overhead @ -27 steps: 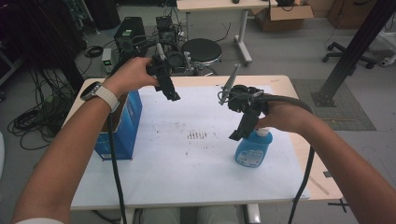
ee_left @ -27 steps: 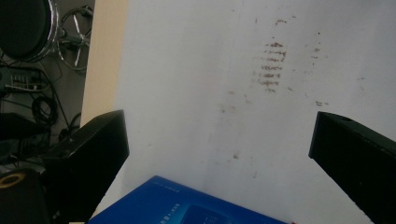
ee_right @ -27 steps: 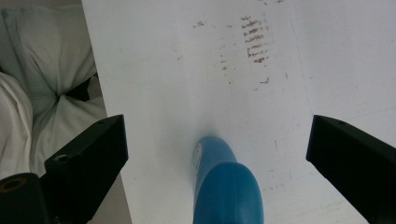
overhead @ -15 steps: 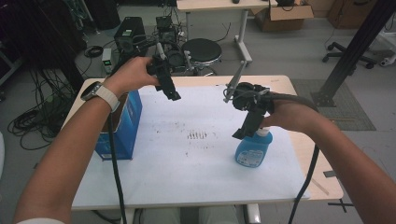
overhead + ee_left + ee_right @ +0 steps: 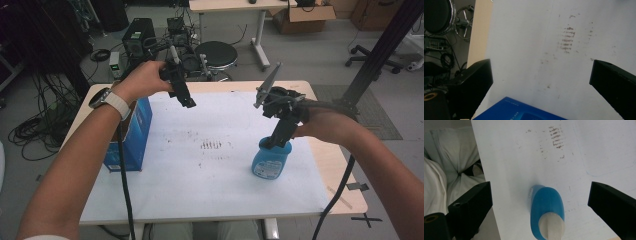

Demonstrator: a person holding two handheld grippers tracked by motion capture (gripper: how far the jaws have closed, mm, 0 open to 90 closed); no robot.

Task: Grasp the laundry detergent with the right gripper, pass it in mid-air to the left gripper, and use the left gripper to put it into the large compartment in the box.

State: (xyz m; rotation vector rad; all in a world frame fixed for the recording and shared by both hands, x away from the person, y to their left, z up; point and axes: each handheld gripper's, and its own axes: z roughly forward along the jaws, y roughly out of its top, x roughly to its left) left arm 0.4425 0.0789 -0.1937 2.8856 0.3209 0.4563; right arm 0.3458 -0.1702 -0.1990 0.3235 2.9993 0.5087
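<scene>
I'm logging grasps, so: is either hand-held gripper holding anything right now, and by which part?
Nothing is held. The right hand-held gripper hangs open above the blue bottle; the left hand-held gripper is open too.

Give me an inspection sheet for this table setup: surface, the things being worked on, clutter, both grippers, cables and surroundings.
Surface: white sheet on a wooden table, with dark smudge marks near the middle.
Job's things: blue bottle upright at the right; blue box upright at the left edge.
Clutter: nothing seen.
Grippers: left gripper open, held above the sheet beside the box, holding nothing; right gripper open, directly over the bottle's cap, not gripping it.
Cables: one black cable trails from each gripper toward the near edge.
Surroundings: round black stool, electronics and tangled cords on the floor, a cardboard box by a far desk.
</scene>
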